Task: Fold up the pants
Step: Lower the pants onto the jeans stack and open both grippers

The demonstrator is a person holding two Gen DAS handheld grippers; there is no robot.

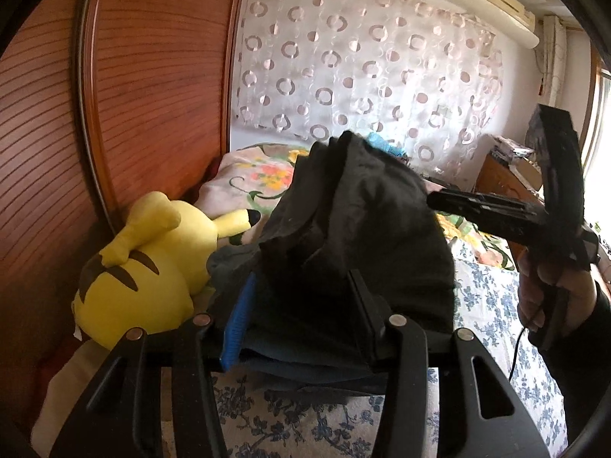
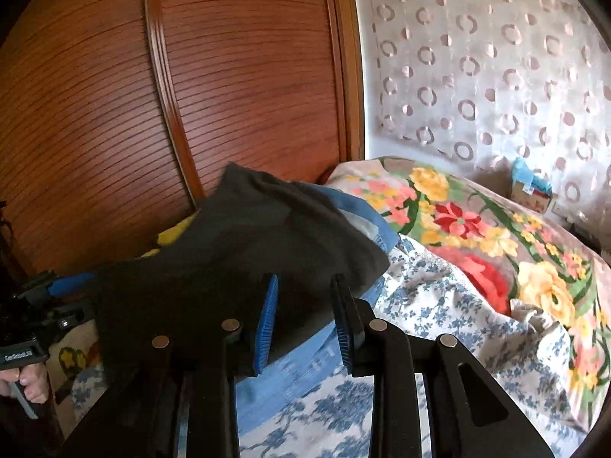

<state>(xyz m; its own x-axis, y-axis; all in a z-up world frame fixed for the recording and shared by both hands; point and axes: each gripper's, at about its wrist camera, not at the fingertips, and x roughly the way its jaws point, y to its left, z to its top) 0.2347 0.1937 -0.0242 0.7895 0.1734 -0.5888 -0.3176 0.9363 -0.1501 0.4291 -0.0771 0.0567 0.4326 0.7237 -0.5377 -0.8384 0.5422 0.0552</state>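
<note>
The black pants point(image 1: 366, 210) lie bunched in a heap on the bed, on top of a blue garment point(image 2: 298, 374). My left gripper point(image 1: 301, 320) straddles the near side of the heap, jaws apart, with dark cloth filling the space between the blue pad and the black finger. In the right wrist view the pants point(image 2: 244, 252) spread to the left. My right gripper point(image 2: 305, 328) stands over their right edge, and a gap shows between its pads. The right gripper point(image 1: 435, 200), held by a hand point(image 1: 550, 290), touches the heap's right side. The left gripper point(image 2: 57, 294) sits at the heap's left end.
A yellow plush toy point(image 1: 145, 274) lies left of the heap against the wooden wardrobe door point(image 1: 152, 95). The bed has a blue-flowered sheet point(image 2: 439, 316) and a bright floral blanket point(image 2: 477, 236) behind. A patterned curtain point(image 1: 362, 68) hangs at the back, with a small box point(image 2: 530, 187) below it.
</note>
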